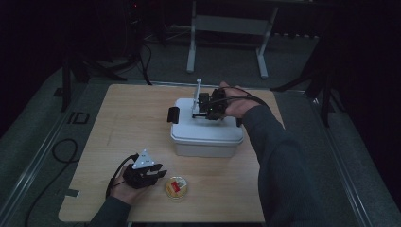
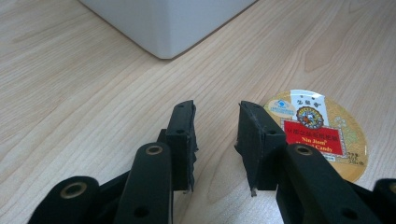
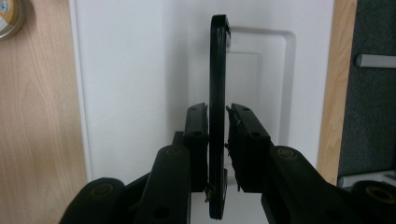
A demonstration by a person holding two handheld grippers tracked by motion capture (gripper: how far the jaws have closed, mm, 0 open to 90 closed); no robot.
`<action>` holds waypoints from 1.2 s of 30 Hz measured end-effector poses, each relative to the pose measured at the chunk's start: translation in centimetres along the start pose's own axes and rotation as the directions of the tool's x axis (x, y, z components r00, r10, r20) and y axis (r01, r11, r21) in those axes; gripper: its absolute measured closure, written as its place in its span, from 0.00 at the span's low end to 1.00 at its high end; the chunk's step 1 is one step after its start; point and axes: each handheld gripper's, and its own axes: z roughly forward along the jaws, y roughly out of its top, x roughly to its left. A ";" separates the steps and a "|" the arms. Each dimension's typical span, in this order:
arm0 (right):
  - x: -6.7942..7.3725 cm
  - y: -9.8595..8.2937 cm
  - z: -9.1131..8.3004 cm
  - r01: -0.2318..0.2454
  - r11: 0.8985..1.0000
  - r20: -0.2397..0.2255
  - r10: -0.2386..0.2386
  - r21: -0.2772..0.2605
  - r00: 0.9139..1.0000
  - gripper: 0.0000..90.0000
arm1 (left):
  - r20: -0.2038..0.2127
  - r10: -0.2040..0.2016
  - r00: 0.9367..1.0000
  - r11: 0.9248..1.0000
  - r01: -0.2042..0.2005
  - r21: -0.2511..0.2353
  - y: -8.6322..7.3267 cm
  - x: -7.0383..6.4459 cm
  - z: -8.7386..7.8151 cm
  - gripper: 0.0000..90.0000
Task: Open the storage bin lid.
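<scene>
A white lidded box point(image 1: 206, 137) stands in the middle of the wooden table. Its thin black handle point(image 3: 217, 70) stands up on edge over the recessed lid point(image 3: 140, 93). My right gripper point(image 3: 217, 126) is shut on that handle, reaching across the box top point(image 1: 204, 108) from the right. A round gold candy tin point(image 1: 176, 187) with a red label lies flat near the front edge. My left gripper point(image 1: 160, 174) rests low just left of the tin, open, with bare table between its jaws point(image 2: 215, 135). The tin point(image 2: 322, 135) lies just outside the right-hand jaw.
The table's front edge point(image 1: 161, 220) lies close behind the left hand. A corner of the white box point(image 2: 168, 28) sits ahead of the left gripper. The candy tin point(image 3: 8, 18) sits beyond the box in the right gripper view. Metal frame legs point(image 1: 191, 52) stand on the floor past the table.
</scene>
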 end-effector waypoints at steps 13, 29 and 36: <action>-0.4 1.1 1.3 0.017 0.997 -0.005 -0.016 0.069 1.000 0.89 | -0.001 0.004 1.000 1.000 -0.004 -0.001 0.0 0.0 0.0 0.74; -1.0 1.2 1.7 0.016 0.996 -0.020 -0.015 0.086 1.000 0.93 | 0.001 0.004 1.000 1.000 -0.004 0.002 0.0 0.0 0.0 0.74; -1.1 1.2 1.6 0.027 0.996 -0.023 -0.025 0.082 0.999 0.93 | 0.000 0.008 1.000 1.000 -0.008 0.002 0.0 0.0 0.0 0.74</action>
